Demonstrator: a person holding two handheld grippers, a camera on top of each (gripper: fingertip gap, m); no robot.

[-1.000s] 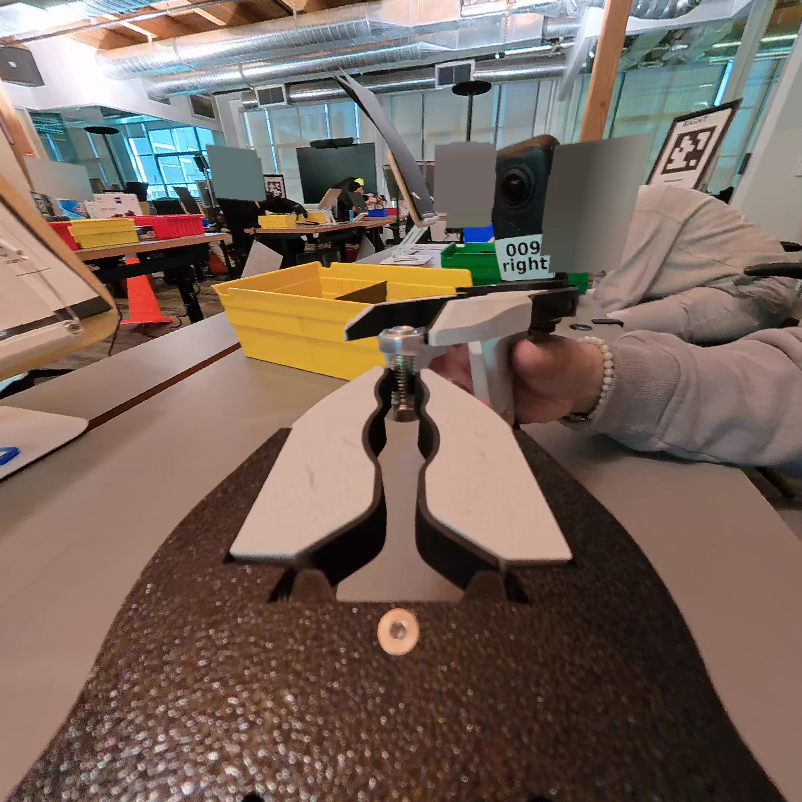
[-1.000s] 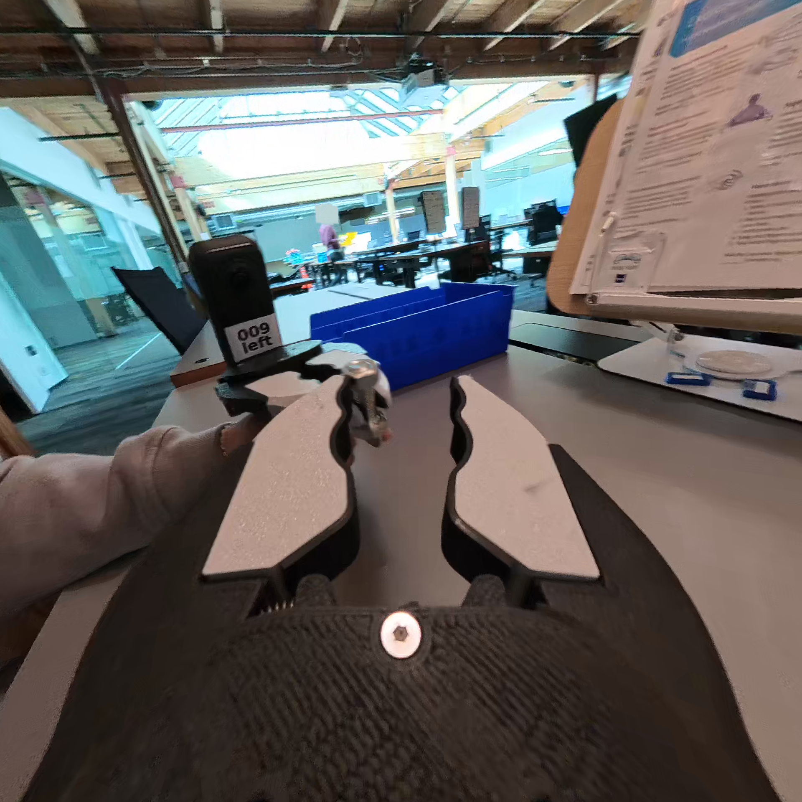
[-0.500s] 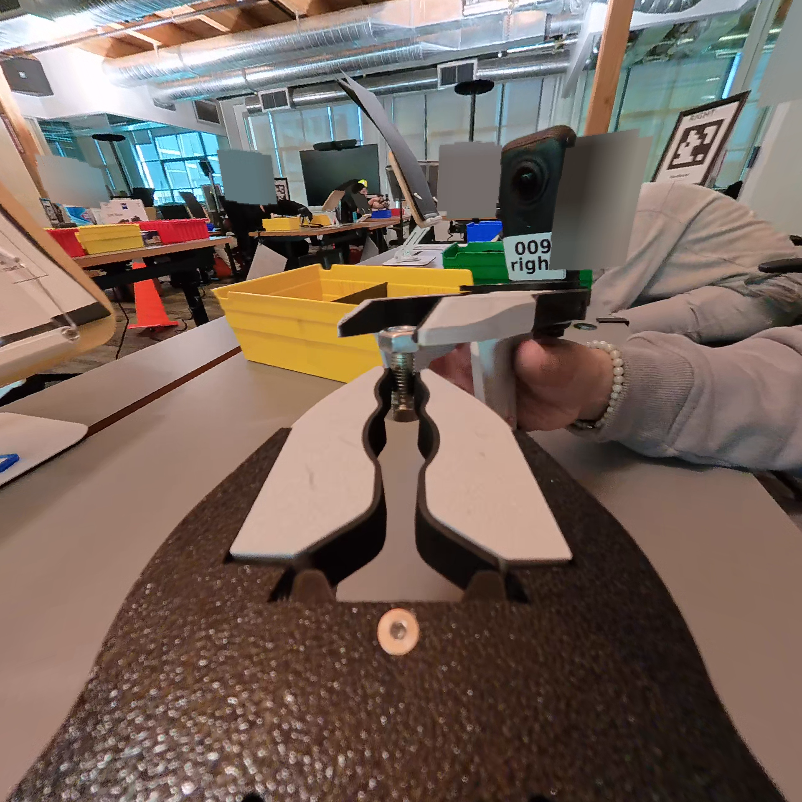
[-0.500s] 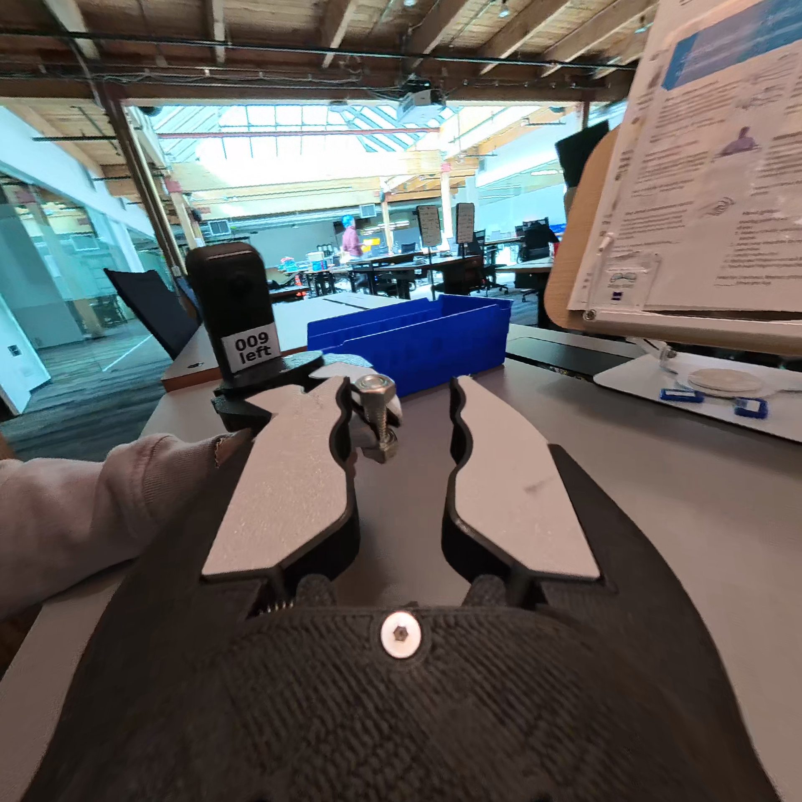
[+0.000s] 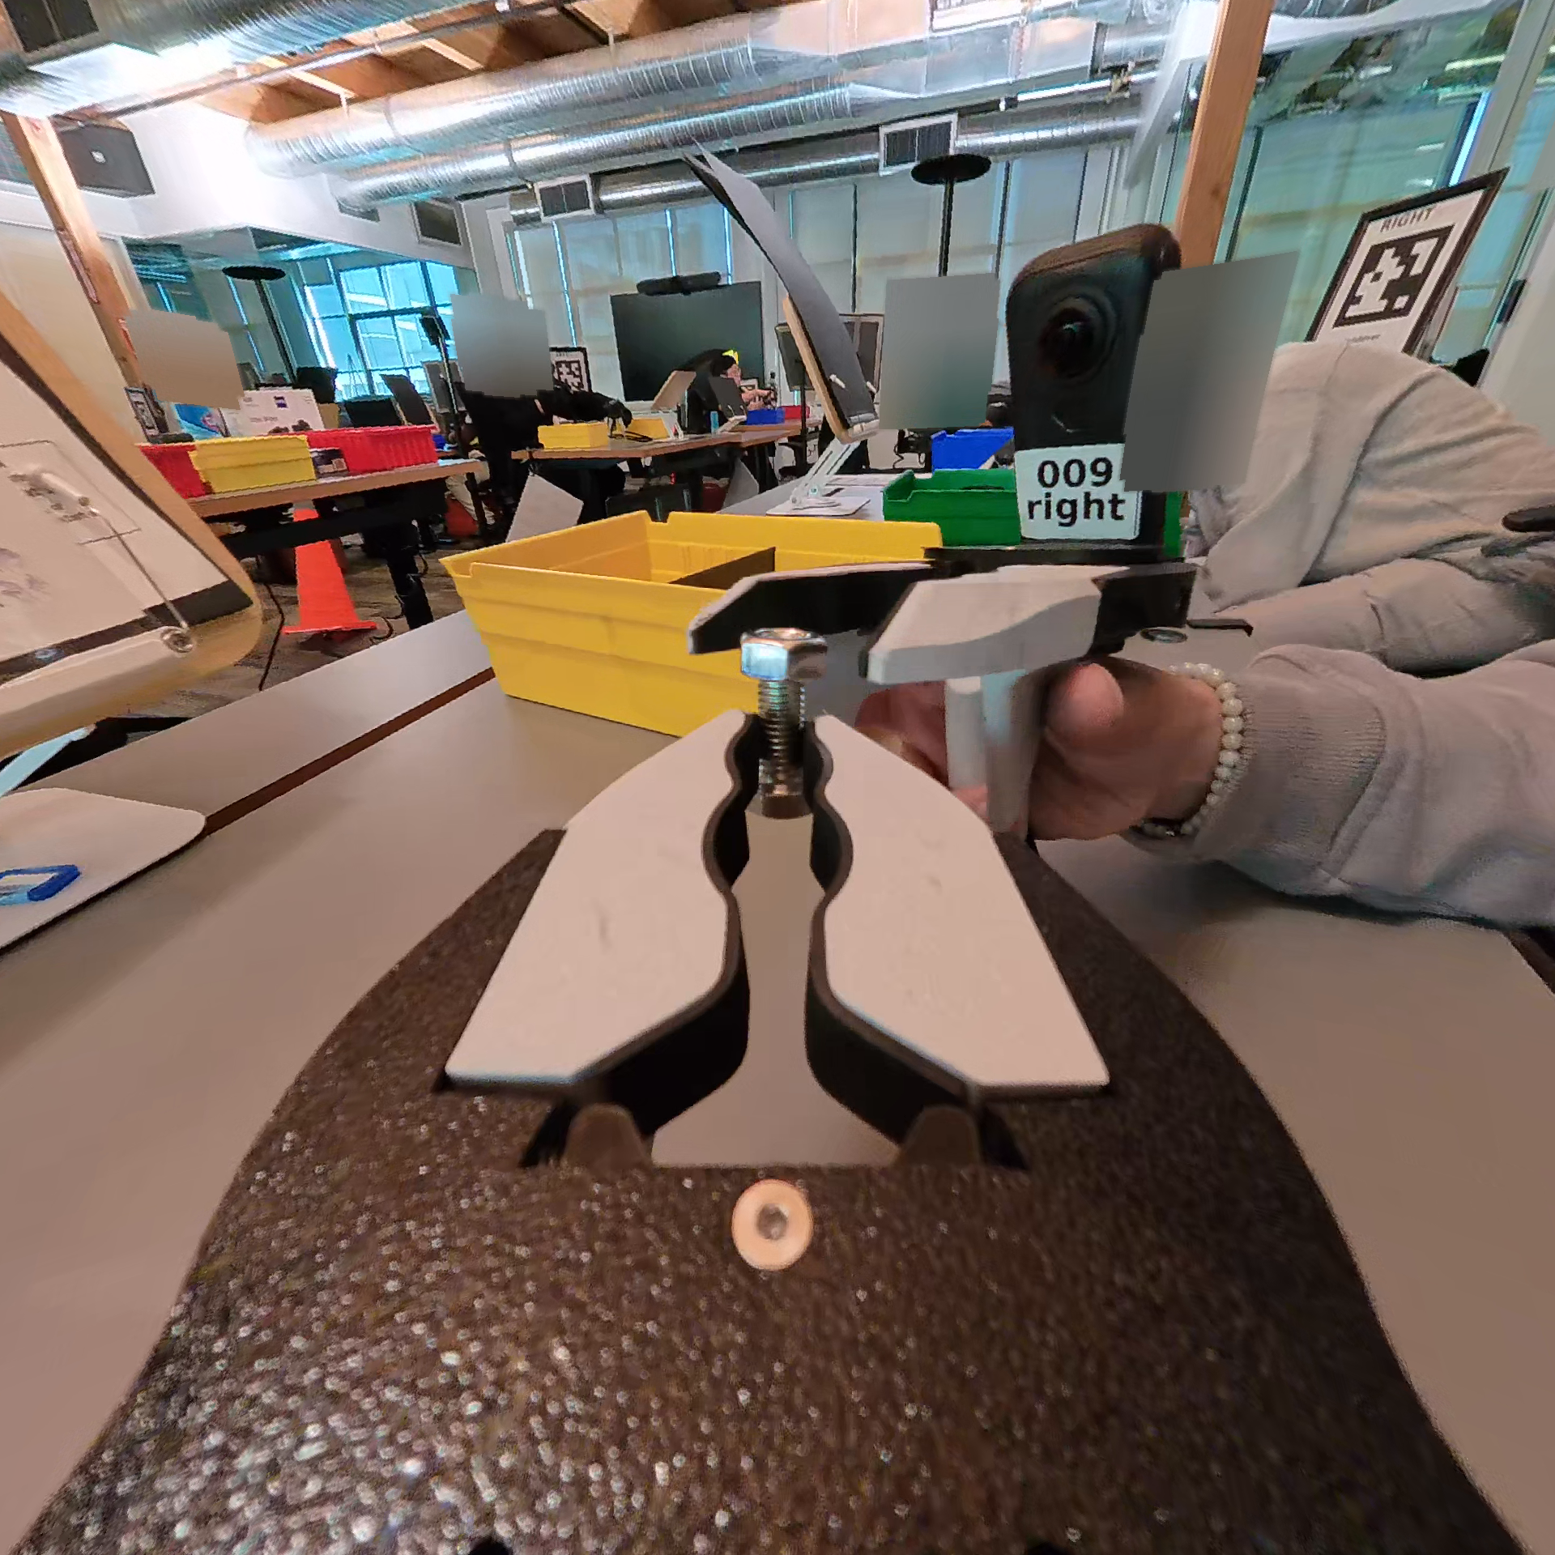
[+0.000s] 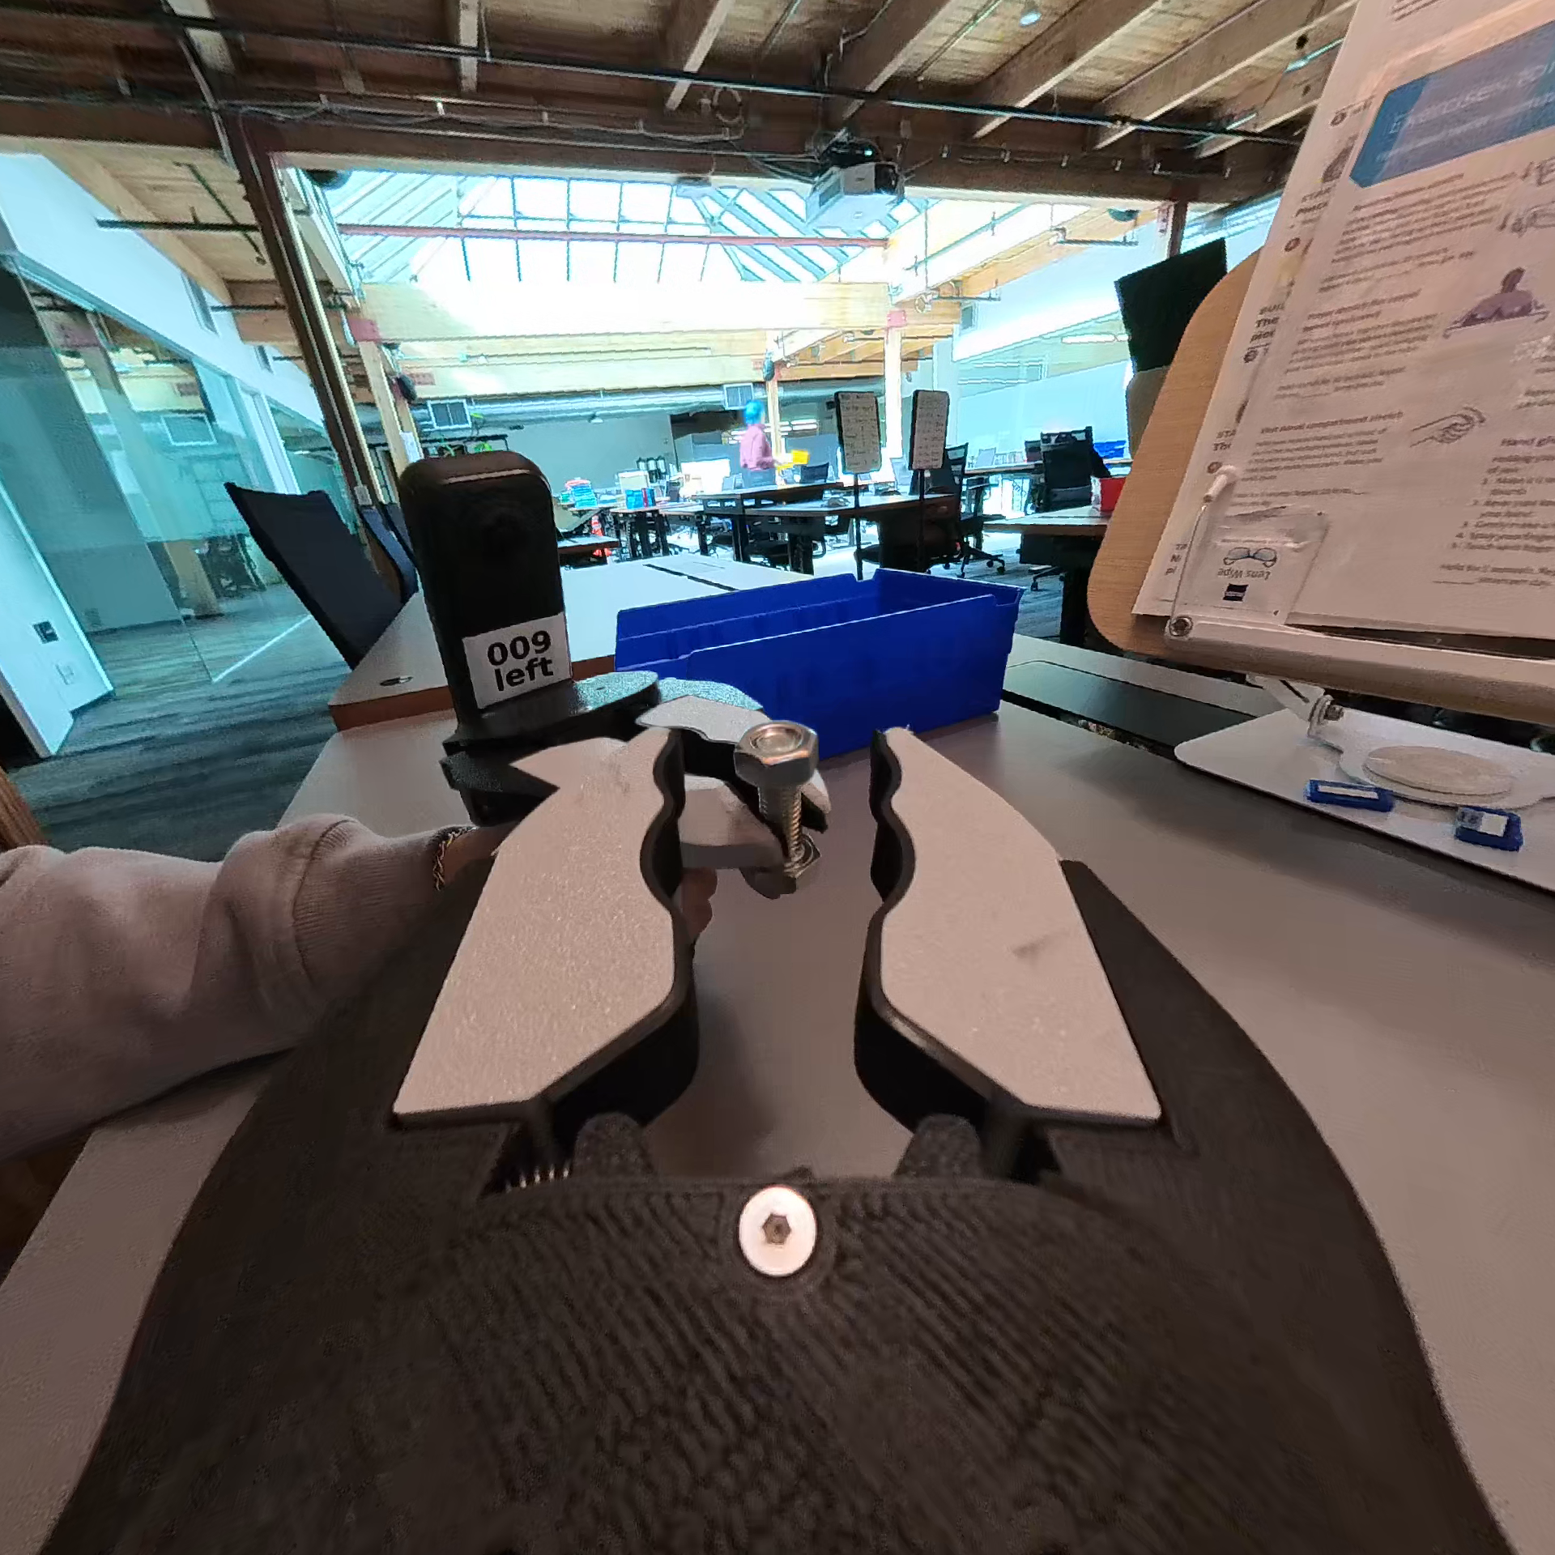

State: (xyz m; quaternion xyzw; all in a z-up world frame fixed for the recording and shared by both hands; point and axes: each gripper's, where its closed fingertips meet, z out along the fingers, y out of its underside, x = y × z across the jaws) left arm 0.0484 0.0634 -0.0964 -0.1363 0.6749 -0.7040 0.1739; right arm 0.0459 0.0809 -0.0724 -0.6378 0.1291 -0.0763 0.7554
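My left gripper [image 5: 778, 745] is shut on a silver hex bolt [image 5: 781, 724] with a nut low on its thread. It grips the threaded shank and holds the bolt upright above the grey table [image 5: 337, 799], head up. My right gripper [image 6: 774, 745] is open. Its two fingers stand on either side of the bolt's head [image 6: 776, 749] and do not touch it. In the left wrist view the right gripper [image 5: 791, 648] reaches in from the right at the height of the bolt's head. In the right wrist view the left gripper [image 6: 782, 850] comes in from the left.
A yellow bin [image 5: 589, 623] stands behind the bolt with a green bin [image 5: 951, 505] beyond it. A blue bin [image 6: 841, 656] stands at the table's far side. A tilted document stand [image 6: 1388, 421] on a white base [image 6: 1262, 757] is at the right. Only a small space, under 4 cm, lies between the two pairs of fingers.
In the right wrist view the bolt has shifted from beside my right gripper's left finger to midway between the open fingers and now stands more upright. My left gripper's hold is unchanged.
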